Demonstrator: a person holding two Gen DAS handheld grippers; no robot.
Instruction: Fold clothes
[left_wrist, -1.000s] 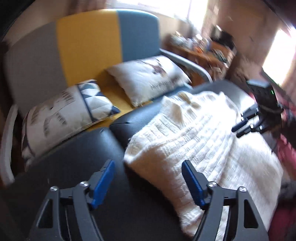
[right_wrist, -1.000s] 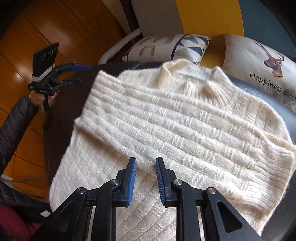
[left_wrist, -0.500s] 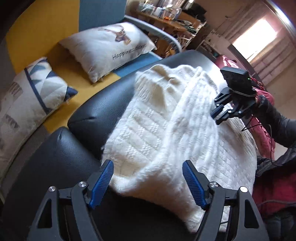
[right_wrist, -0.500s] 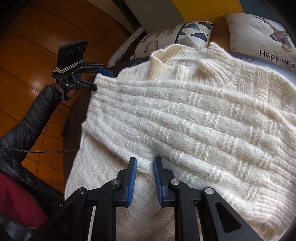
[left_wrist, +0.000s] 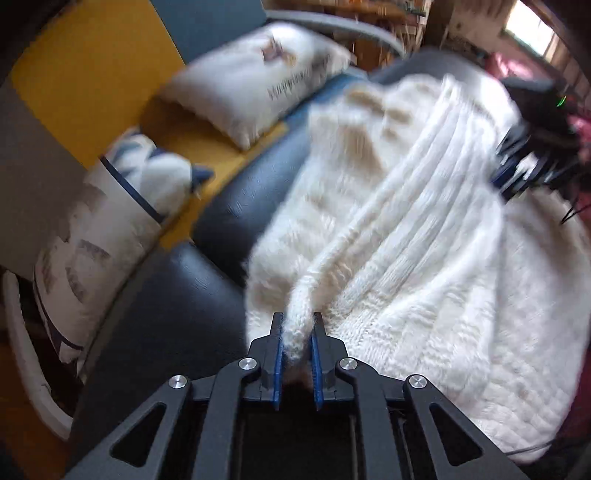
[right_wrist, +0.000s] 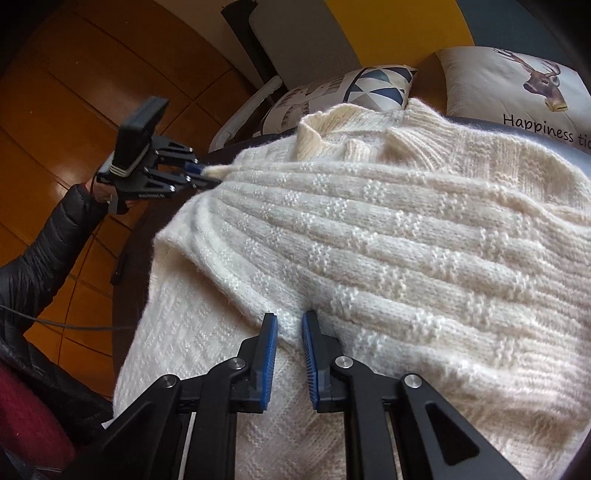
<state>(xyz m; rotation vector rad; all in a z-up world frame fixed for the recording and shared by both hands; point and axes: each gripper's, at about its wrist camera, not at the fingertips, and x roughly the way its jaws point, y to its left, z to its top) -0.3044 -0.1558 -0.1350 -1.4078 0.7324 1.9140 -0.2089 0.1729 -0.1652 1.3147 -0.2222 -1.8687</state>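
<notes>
A cream knitted sweater (left_wrist: 424, 240) (right_wrist: 369, 240) lies spread on a black leather seat (left_wrist: 177, 314), one layer folded over the body. My left gripper (left_wrist: 297, 321) points steeply down at the near corner of that fold. Its jaws are closing, and the blue pads press a bunched ridge of knit between them. In the right wrist view this left gripper (right_wrist: 207, 175) pulls the corner into a point. My right gripper (right_wrist: 288, 321) sits at the fold's edge. Its jaws are closing too, with knit pinched between the pads. The left wrist view shows the right gripper (left_wrist: 506, 177) blurred.
Behind the sweater lie a deer-print pillow (right_wrist: 517, 85) and a triangle-pattern pillow (right_wrist: 369, 88) on a grey, yellow and blue sofa (left_wrist: 92, 62). A black padded sleeve (right_wrist: 48, 258) holds the left gripper above a wooden floor (right_wrist: 74, 92). A thin cable (right_wrist: 74, 326) hangs there.
My left gripper came down onto the sweater's near corner and went from wide open to shut on it. The right gripper's narrow gap closed further at the fold's edge.
</notes>
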